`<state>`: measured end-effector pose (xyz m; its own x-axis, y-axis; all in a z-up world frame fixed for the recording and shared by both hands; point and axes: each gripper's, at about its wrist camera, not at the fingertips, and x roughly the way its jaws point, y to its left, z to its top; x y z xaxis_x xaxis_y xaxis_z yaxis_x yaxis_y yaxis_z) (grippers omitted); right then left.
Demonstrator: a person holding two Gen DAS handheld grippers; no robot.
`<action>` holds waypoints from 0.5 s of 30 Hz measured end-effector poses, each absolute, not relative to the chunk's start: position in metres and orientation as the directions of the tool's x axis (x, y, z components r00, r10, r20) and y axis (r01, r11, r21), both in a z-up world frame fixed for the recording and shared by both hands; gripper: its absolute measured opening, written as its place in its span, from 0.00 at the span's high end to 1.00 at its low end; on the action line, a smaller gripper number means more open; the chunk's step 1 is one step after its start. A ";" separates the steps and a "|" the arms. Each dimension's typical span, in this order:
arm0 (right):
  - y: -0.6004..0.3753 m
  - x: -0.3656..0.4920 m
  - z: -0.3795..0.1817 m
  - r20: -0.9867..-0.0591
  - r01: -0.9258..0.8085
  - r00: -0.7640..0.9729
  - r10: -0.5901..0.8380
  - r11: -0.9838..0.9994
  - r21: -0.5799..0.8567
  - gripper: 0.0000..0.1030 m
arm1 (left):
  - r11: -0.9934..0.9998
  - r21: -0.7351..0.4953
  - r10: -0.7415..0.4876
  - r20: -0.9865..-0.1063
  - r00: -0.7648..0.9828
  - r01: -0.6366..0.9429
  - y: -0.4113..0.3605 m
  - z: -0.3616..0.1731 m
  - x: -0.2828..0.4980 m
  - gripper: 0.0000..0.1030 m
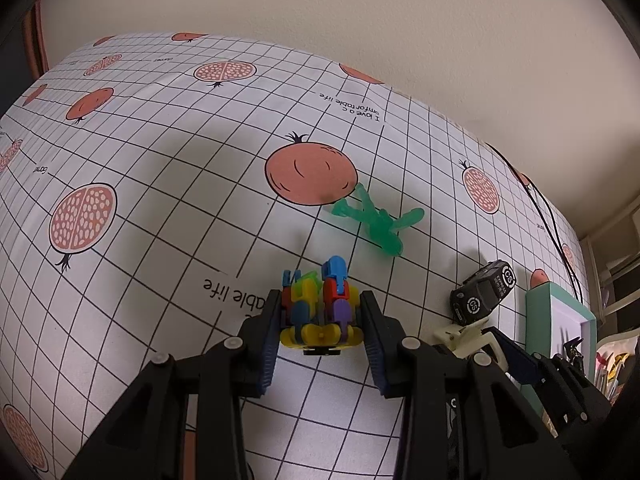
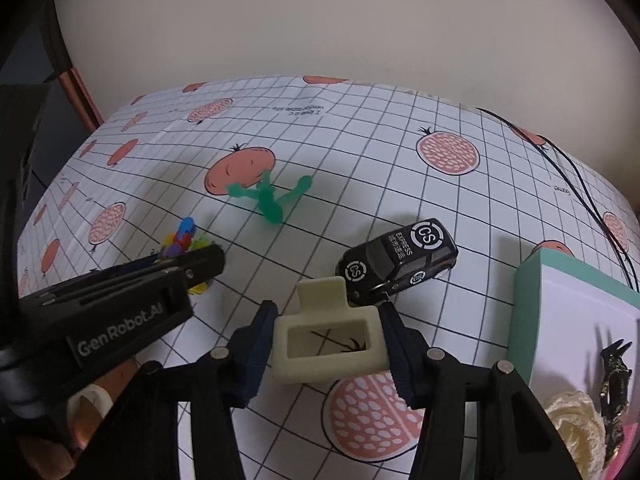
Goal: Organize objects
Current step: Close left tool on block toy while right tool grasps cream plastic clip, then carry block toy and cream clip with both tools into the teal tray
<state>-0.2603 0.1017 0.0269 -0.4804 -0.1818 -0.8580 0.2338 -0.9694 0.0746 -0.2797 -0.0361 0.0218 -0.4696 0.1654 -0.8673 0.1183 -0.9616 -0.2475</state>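
Right gripper (image 2: 326, 344) has you clamped on the cream holder (image 2: 326, 346) at bottom centre, left gripper (image 1: 320, 320) squeezing the block toy (image 1: 320, 304), and the box (image 2: 568, 320) sits at the right edge, so your right hand's nearer.

— What is behind the table?
— A plain cream wall (image 2: 320, 20), evenly lit.
— And the table itself?
— A white tablecloth (image 1: 168, 168) with a black grid and printed pomegranates. Black cables (image 2: 580, 184) trail along its far right edge.
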 end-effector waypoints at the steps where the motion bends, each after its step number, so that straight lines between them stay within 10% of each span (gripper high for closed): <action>1: 0.103 -0.260 0.027 -0.858 0.232 -0.478 -0.188 -0.969 0.083 0.47 | -0.961 -0.248 0.165 -0.868 -0.469 0.120 -0.036 0.022 -0.280 0.62; 15: 0.133 -0.265 0.053 -0.842 0.155 -0.500 -0.203 -0.977 0.143 0.47 | -0.938 -0.306 0.187 -0.845 -0.500 0.166 -0.041 0.040 -0.280 0.62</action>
